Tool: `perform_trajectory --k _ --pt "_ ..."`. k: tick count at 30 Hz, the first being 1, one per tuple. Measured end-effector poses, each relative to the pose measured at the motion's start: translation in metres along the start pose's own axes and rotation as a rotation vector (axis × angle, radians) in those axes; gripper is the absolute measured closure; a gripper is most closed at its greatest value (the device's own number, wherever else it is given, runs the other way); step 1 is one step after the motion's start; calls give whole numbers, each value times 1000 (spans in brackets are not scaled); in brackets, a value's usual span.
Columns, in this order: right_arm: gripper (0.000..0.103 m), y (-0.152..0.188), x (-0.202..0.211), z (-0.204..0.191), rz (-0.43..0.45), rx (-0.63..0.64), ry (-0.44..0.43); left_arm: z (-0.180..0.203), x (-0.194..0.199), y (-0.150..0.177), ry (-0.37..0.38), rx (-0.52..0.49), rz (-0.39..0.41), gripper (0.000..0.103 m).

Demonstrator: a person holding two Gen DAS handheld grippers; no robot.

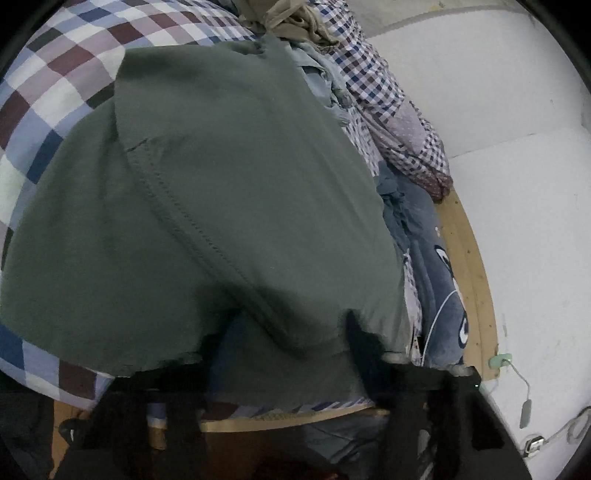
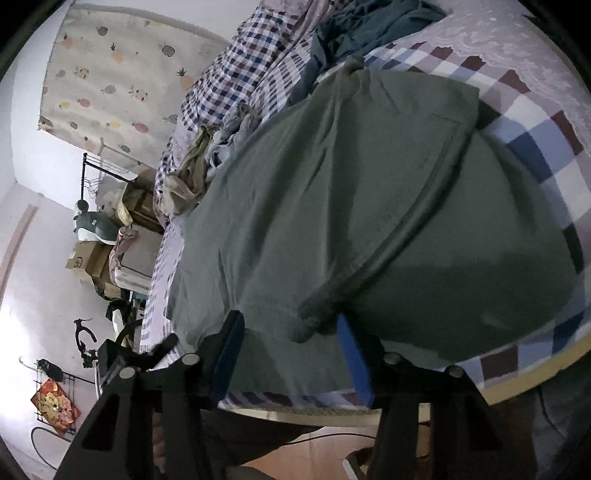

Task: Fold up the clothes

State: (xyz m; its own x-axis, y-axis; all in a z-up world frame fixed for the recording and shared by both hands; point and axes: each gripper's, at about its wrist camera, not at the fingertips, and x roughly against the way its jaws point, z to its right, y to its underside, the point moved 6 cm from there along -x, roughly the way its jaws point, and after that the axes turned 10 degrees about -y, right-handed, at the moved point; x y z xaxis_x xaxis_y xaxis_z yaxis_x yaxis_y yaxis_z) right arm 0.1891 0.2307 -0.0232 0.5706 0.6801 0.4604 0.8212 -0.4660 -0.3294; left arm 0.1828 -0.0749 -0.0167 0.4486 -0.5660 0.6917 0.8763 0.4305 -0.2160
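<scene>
A grey-green garment [image 1: 240, 184] lies spread flat on the checked bedsheet [image 1: 55, 92], with a stitched hem running diagonally across it. My left gripper [image 1: 288, 332] stands open at the garment's near edge, black fingers wide apart with cloth between them. In the right wrist view the same garment [image 2: 351, 203] fills the middle, on the checked sheet [image 2: 535, 140]. My right gripper [image 2: 291, 336] is open too, its blue-padded fingers [image 2: 352, 354] on either side of a thick folded hem at the near edge.
Crumpled clothes [image 1: 295, 18] and a blue garment [image 1: 417, 221] are piled along the bed's far side, by its wooden edge [image 1: 469, 240]. In the right wrist view there are more clothes [image 2: 192, 166], cardboard boxes [image 2: 85, 258] and a patterned curtain [image 2: 118, 74].
</scene>
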Motion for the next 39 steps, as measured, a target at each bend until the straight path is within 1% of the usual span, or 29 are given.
perform_trajectory --k 1,2,8,9,10,11,12,13,16,18,19,21,23,25,26,27,28,29,32,34,36,38,39 --pt "57 -1 -1 1 0 1 4 -1 -1 -1 -4 1 -7 65" --pt "57 0 -3 2 -1 -1 5 -2 -3 -3 -4 2 -13 65" --pt "61 -1 -3 5 5 -17 -1 0 -9 -7 35 12 -29 65" --pt "66 0 0 4 7 -15 -3 0 -10 -7 40 16 -30 65" --pt "77 0 0 4 6 -7 -1 0 -10 -8 42 18 -26 65" --pt "80 0 0 3 3 4 4 0 -10 -9 41 20 -22 68" --pt "85 0 0 3 1 14 8 -2 -10 -9 35 20 -17 89" --pt "88 1 0 2 -3 28 15 -3 -9 -10 28 20 -12 96" --pt "93 2 6 -14 4 133 41 -1 -1 -12 51 23 12 99" --pt "95 3 19 -32 33 212 41 8 13 -12 78 -9 58 100" --pt "95 5 25 -38 41 232 38 14 23 -12 97 -31 87 100" --pt "95 9 28 -36 27 223 57 23 41 -10 129 -67 139 100" --pt "95 14 30 -31 8 208 79 17 36 -7 101 -58 116 100" --pt "95 19 18 -15 -49 162 120 6 22 -5 37 -39 69 100" --pt "95 23 11 -4 -82 130 142 2 16 -5 17 -27 45 100" --pt "95 24 8 1 -93 111 150 -2 9 -4 -3 -16 20 100" --pt "95 22 9 1 -85 101 143 -6 2 -4 -22 -4 -4 100" --pt "95 21 11 1 -73 92 131 -8 -1 -4 -37 -1 -17 99" --pt "88 13 22 1 -17 63 92 -4 3 -6 -49 -23 10 97" --pt "80 9 30 7 12 25 97 -12 8 -10 -50 16 28 87" --pt "73 5 37 15 41 -14 94 -21 16 -15 -45 68 55 62" --pt "72 0 42 18 67 -36 84 -32 30 -24 -30 122 112 53" --pt "70 -2 44 19 80 -46 79 -39 39 -29 -27 136 142 51"
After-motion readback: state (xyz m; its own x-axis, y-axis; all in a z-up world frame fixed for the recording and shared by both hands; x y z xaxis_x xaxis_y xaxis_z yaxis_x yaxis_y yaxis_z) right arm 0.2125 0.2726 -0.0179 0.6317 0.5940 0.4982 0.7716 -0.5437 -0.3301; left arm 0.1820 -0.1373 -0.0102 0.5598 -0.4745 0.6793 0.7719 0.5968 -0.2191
